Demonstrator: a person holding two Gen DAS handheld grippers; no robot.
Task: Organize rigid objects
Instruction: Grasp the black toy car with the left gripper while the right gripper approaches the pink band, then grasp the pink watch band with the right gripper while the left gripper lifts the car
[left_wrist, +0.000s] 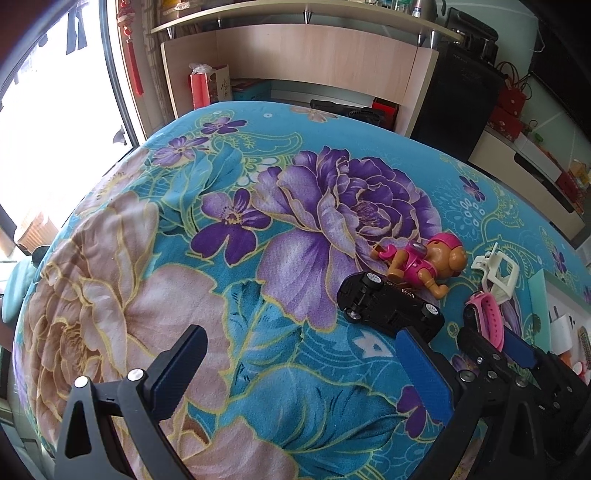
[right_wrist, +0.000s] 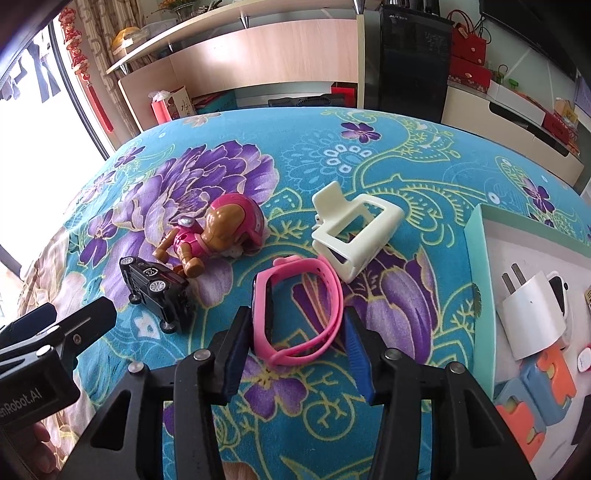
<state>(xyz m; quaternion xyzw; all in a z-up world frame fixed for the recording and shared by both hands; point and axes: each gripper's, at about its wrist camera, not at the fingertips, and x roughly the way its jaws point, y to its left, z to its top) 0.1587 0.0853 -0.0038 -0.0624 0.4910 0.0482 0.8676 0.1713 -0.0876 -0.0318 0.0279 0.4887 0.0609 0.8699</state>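
A pink wristband watch (right_wrist: 295, 306) lies on the floral bedspread between the fingers of my right gripper (right_wrist: 295, 325), which straddles it; the pads look close to the band, contact unclear. It also shows in the left wrist view (left_wrist: 485, 317). A black toy car (right_wrist: 157, 291) lies tipped on its side (left_wrist: 389, 308), just beyond my left gripper's right finger. A pink toy pup figure (right_wrist: 218, 232) lies past the car (left_wrist: 428, 264). A cream plastic clip holder (right_wrist: 354, 230) lies right of the pup (left_wrist: 496, 273). My left gripper (left_wrist: 301, 350) is open and empty over the bedspread.
A teal-edged white tray (right_wrist: 476, 258) at the right holds a white plug adapter (right_wrist: 532, 317), orange and blue blocks (right_wrist: 532, 402) and small items. A wooden shelf unit (right_wrist: 258, 66) and a black cabinet (right_wrist: 410, 59) stand behind the bed. A window is at the left.
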